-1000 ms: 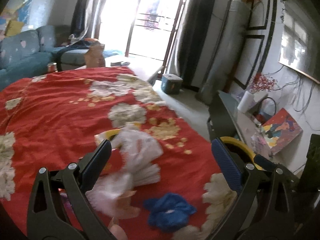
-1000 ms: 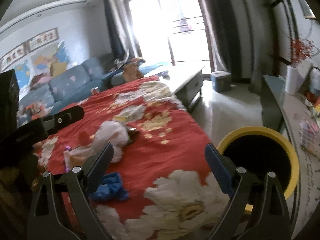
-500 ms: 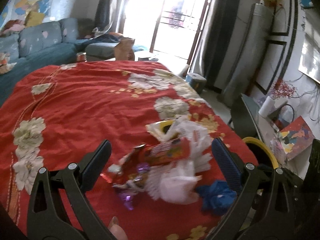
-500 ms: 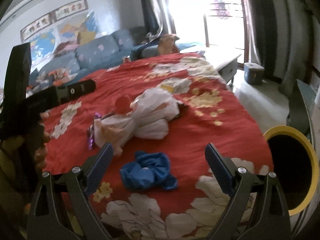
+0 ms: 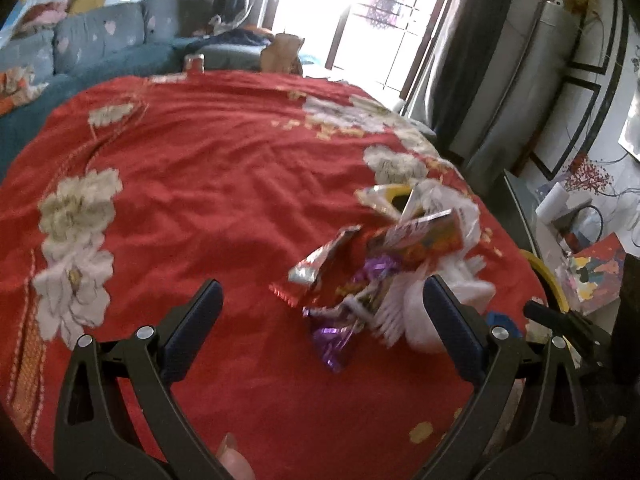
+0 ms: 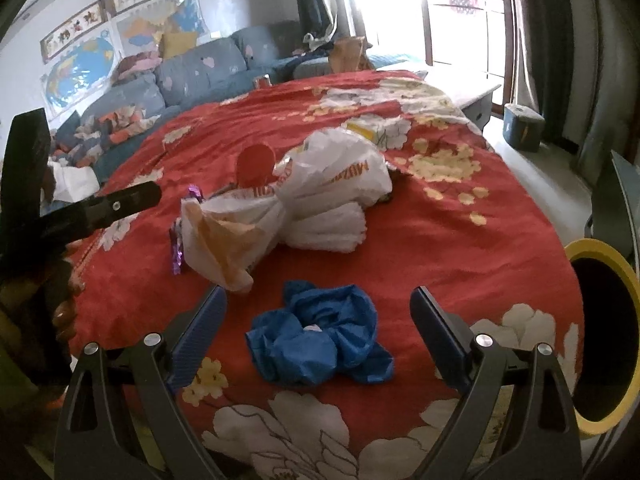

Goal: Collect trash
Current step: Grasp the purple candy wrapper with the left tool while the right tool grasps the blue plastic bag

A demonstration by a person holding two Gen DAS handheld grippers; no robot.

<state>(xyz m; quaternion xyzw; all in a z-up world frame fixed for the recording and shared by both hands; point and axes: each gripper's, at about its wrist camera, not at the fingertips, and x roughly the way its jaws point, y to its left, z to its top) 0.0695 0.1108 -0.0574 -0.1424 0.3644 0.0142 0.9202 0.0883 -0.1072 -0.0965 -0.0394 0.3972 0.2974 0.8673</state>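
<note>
The right tongs (image 6: 318, 312) stood spread wide and held nothing, hanging just above a crumpled blue plastic bag (image 6: 320, 340) that lay between their two blue-padded fingers (image 6: 200, 332) on the red floral cloth (image 6: 460, 248) covering the surface. Beyond the blue bag sat a knotted white plastic bag with orange print (image 6: 312, 204), and a purple foil wrapper (image 6: 176, 248) lay touching its left end. A round red shape (image 6: 256, 162) showed just behind the white bag; what it was could not be told. At the right edge of the surface, below its rim, gaped a black bin with a yellow rim (image 6: 600, 336). The left tongs showed at the left of this view as a dark arm raised over the cloth.

The left tongs (image 5: 320, 320) were likewise spread and empty, held above the red cloth (image 5: 200, 200). Between their fingers, nearer the right one, lay the purple foil wrapper (image 5: 334, 340) and a torn red and silver snack packet (image 5: 320, 264), with an orange printed box or packet (image 5: 432, 236) tilted up behind them against the white bag (image 5: 440, 296). A yellow and white wrapper (image 5: 384, 198) lay just past that heap. A sliver of the blue bag (image 5: 498, 318) peeked out behind the right finger. Farther off stood a blue-grey sofa with pale patches (image 5: 100, 40) and a bright glass door (image 5: 380, 12)
</note>
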